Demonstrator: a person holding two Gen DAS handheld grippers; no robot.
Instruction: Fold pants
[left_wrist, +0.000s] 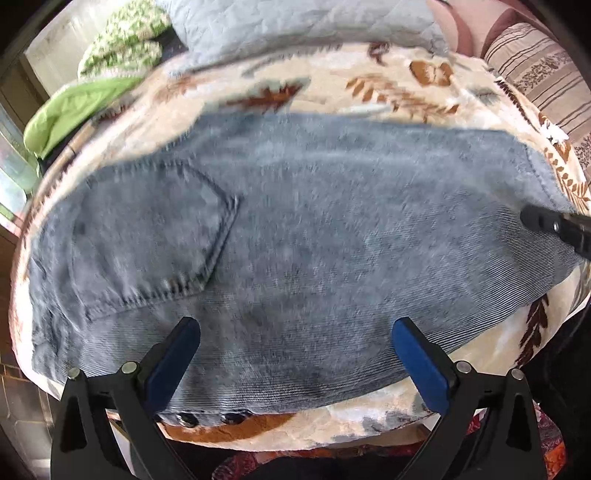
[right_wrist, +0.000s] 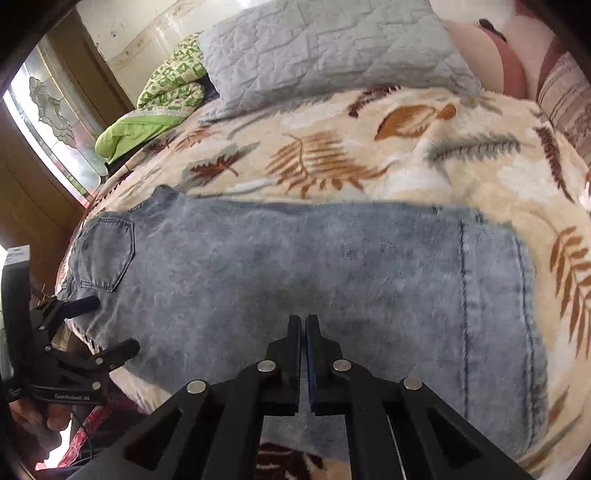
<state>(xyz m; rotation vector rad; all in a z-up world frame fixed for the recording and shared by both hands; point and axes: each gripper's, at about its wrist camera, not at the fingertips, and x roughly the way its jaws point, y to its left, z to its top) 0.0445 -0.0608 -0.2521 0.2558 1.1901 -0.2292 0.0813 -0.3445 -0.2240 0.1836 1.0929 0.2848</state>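
Grey-blue denim pants (left_wrist: 314, 236) lie flat across the bed, folded lengthwise, back pocket (left_wrist: 155, 236) at the left and leg hem at the right (right_wrist: 491, 288). My left gripper (left_wrist: 295, 336) is open above the near edge by the waist, with nothing between its blue pads. It shows in the right wrist view (right_wrist: 110, 325) at the far left, open. My right gripper (right_wrist: 303, 325) is shut, its fingers together over the near edge of the pants; no cloth shows between them. Its tip shows in the left wrist view (left_wrist: 554, 221) at the right.
The pants rest on a cream leaf-patterned blanket (right_wrist: 332, 155). A grey quilted pillow (right_wrist: 325, 48) and a green patterned quilt (right_wrist: 166, 88) lie at the back. A striped pillow (left_wrist: 546, 81) is at the far right. A window and wooden frame (right_wrist: 48, 122) stand left.
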